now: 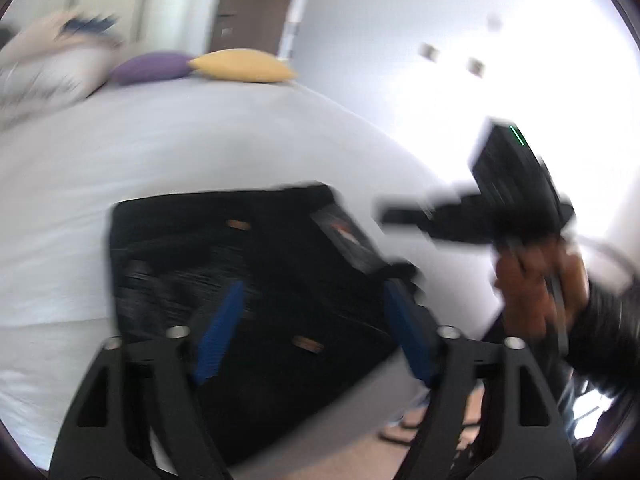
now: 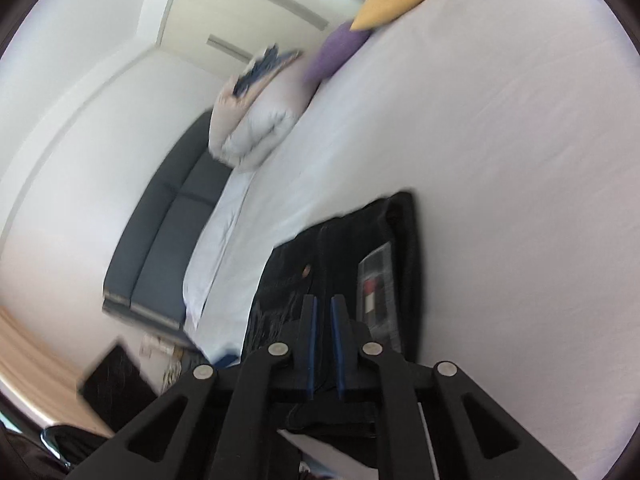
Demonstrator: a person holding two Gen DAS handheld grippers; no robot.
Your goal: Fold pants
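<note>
The black pants point(image 1: 248, 264) lie folded into a compact rectangle on the white bed sheet point(image 1: 160, 144), near the bed's edge, with a label facing up. My left gripper point(image 1: 316, 308) hovers over them, jaws wide open and empty. My right gripper point(image 1: 404, 216) shows in the left wrist view at the right, held in a hand, above the bed's edge. In the right wrist view the right gripper point(image 2: 323, 308) has its blue pads nearly together with a narrow gap and nothing between them, just above the pants point(image 2: 344, 264).
A yellow cushion point(image 1: 244, 65), a purple cushion point(image 1: 150, 66) and a folded duvet point(image 2: 256, 128) sit at the far end of the bed. A dark sofa point(image 2: 168, 236) stands beside the bed. The floor point(image 1: 360, 452) lies past the bed's near edge.
</note>
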